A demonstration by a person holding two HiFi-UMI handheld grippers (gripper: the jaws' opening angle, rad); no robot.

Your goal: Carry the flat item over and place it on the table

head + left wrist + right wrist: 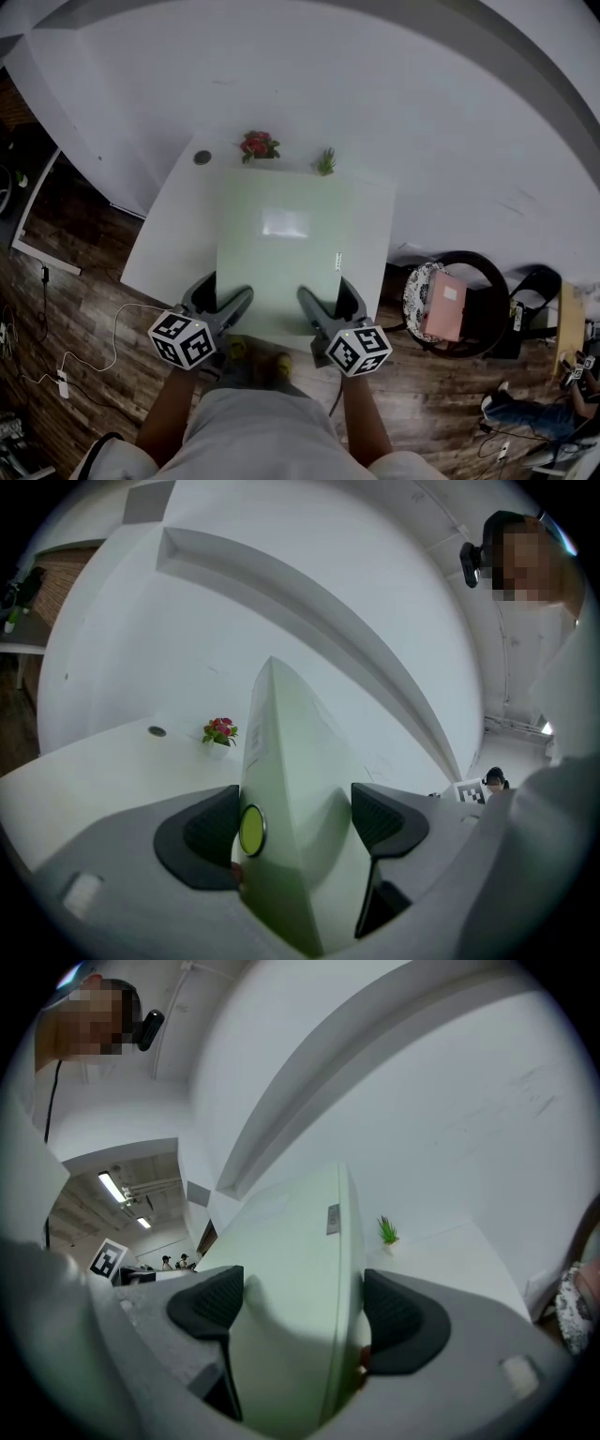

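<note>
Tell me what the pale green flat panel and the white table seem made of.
Pale green flat panel: likely plastic or coated board; smooth semi-gloss face showing a soft light reflection, thin rigid edge. White square table: probably painted or laminated board; even matte white, no grain visible. Sight alone can't settle either.

Pale green flat panel [281,262] lies level over white desk [169,234]; contact between them cannot be told. Left gripper [223,296] and right gripper [328,298] both have fingers clamped on the panel's near edge. Red flowers [258,145], small green plant [325,161] and dark disc [202,157] at desk's far edge. To the right, on wooden floor [84,319], chair [473,262] bearing pink box [443,305].
</note>
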